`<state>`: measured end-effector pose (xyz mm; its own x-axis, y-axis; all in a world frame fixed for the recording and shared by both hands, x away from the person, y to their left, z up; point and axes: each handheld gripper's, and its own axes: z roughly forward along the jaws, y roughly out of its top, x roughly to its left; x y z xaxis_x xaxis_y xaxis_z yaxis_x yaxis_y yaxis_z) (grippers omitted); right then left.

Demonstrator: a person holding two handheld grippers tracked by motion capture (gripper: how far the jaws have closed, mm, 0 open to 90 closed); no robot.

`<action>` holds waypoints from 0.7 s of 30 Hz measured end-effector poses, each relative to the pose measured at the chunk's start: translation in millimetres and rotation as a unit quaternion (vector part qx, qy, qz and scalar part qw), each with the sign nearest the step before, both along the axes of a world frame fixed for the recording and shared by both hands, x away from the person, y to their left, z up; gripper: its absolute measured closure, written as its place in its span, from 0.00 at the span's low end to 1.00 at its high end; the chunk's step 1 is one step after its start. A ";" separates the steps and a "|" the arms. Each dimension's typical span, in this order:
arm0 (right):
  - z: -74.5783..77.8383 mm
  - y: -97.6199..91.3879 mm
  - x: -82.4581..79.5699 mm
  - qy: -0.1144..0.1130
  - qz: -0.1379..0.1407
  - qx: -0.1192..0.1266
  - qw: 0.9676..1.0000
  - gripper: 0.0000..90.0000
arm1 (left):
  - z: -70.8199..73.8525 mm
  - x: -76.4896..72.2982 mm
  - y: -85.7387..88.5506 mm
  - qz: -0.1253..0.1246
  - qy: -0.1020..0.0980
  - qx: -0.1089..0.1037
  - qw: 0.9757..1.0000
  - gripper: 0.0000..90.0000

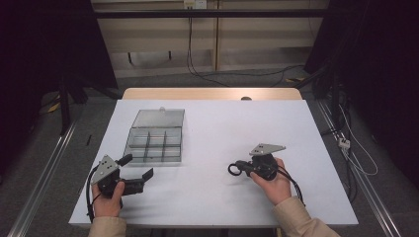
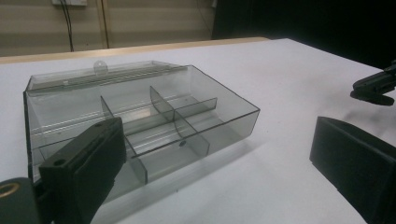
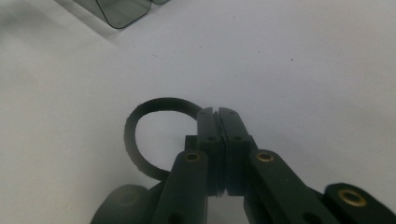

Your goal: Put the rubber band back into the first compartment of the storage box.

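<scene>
Your right gripper (image 3: 217, 114) has its jaws pressed together on a black ring (image 3: 140, 135), pinching the band at one side so the loop hangs out past the jaws. In the right gripper view the near part of the ring is hidden behind the gripper's own links, so you cannot see the whole loop. From the high view the same right gripper (image 1: 243, 168) sits over the right half of the white table (image 1: 217, 123), with the ring (image 1: 233, 170) showing as a small dark loop at its left tip; whether the ring touches the table or hangs just above it is hard to tell.

Your left gripper (image 1: 138, 170) rests at the near left of the table with its jaws spread wide and nothing between them. In the left gripper view both jaws are cut off by the frame edges, and the clear plastic box (image 2: 140, 121) lies just beyond them.

The box (image 1: 155, 140) stands on the left half of the table, far of your left gripper and well apart from the ring. Its lid (image 1: 159, 118) is open and folded back on the far side. The dividers mark off several compartments; the tinted plastic and reflections make their contents hard to make out. In the right gripper view a rounded corner of the box (image 3: 123, 11) is cut off at the top edge.
</scene>
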<state>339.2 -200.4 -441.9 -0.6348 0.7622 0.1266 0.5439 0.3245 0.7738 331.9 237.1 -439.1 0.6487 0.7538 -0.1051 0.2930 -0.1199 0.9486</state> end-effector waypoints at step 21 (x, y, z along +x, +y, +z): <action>-4.3 22.7 3.2 0.010 0.020 -0.012 1.000 0.98 | -0.3 5.8 -8.5 -0.009 0.005 -0.001 1.000 0.04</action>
